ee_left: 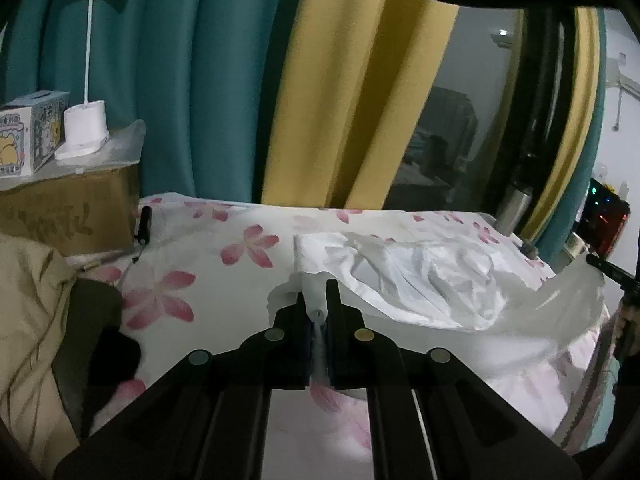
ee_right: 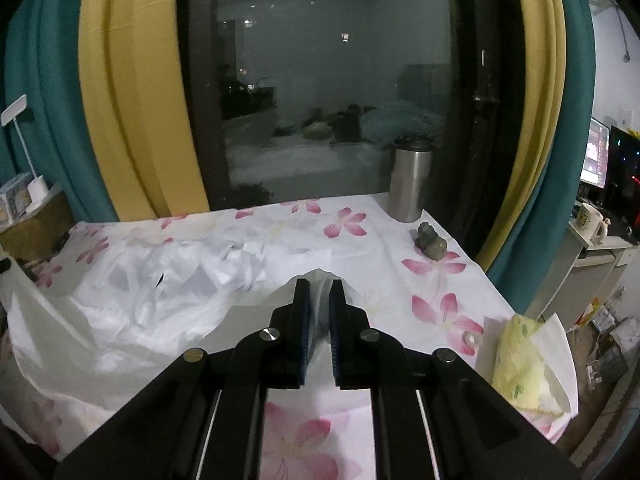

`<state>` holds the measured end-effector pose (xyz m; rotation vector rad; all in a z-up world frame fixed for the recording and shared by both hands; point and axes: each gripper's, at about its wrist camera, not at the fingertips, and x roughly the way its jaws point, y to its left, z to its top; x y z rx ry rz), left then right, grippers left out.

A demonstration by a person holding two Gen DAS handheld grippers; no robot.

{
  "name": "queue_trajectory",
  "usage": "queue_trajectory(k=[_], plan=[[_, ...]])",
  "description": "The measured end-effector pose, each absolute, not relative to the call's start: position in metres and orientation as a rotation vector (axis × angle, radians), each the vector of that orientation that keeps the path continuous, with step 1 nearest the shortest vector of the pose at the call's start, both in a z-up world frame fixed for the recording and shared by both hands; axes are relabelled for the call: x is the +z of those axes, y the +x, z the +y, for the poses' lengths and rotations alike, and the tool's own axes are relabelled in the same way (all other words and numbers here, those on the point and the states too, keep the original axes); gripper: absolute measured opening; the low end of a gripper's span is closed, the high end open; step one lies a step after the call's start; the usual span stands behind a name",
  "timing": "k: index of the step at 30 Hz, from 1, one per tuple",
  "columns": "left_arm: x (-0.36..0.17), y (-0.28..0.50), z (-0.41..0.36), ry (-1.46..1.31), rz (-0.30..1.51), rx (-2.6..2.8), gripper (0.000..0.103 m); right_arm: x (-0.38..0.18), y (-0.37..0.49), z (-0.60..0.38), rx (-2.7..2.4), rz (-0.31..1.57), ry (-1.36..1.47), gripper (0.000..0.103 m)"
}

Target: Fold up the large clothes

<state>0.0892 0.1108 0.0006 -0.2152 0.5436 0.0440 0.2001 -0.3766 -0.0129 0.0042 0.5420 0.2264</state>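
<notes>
A thin white garment point(ee_left: 424, 276) lies crumpled across a table covered by a cloth with pink flowers point(ee_left: 168, 296). My left gripper point(ee_left: 318, 292) is shut on a bunched corner of the white garment, lifted a little off the cloth. In the right wrist view the same white garment point(ee_right: 168, 288) spreads to the left, and my right gripper point(ee_right: 319, 286) is shut on another edge of it, raised into a small peak. The fabric hangs slack between the two held points. The other gripper's tip point(ee_left: 608, 270) shows at the left wrist view's right edge.
A cardboard box point(ee_left: 72, 212) with a white desk lamp point(ee_left: 84, 132) stands at the table's back left. A steel tumbler point(ee_right: 410, 180) and a small green figurine point(ee_right: 430, 242) sit at the back right. A yellow tissue pack point(ee_right: 520, 360) lies near right. Curtains and a dark window stand behind.
</notes>
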Motion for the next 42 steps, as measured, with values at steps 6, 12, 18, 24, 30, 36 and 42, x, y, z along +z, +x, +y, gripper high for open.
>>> queue_trajectory(k=[6,12,18,24,30,36,42], plan=[[0.003,0.121,0.12,-0.208,0.547,0.065,0.006,-0.016,0.232,-0.378,0.232,0.548,0.019,0.009],[0.0,0.154,0.128,-0.219,0.554,0.075,0.006,-0.02,0.269,-0.377,0.244,0.571,0.028,0.009],[-0.008,0.19,0.136,-0.222,0.568,0.097,0.006,-0.032,0.307,-0.376,0.263,0.609,0.035,0.009],[-0.02,0.225,0.136,-0.234,0.589,0.105,0.006,-0.05,0.346,-0.368,0.276,0.655,0.041,0.009],[-0.041,0.256,0.141,-0.262,0.619,0.132,0.006,-0.074,0.383,-0.363,0.282,0.721,0.049,0.009],[-0.062,0.282,0.151,-0.264,0.657,0.167,0.006,-0.097,0.412,-0.355,0.281,0.786,0.048,0.009],[-0.084,0.303,0.156,-0.282,0.702,0.184,0.006,-0.114,0.428,-0.347,0.269,0.824,0.033,0.009]])
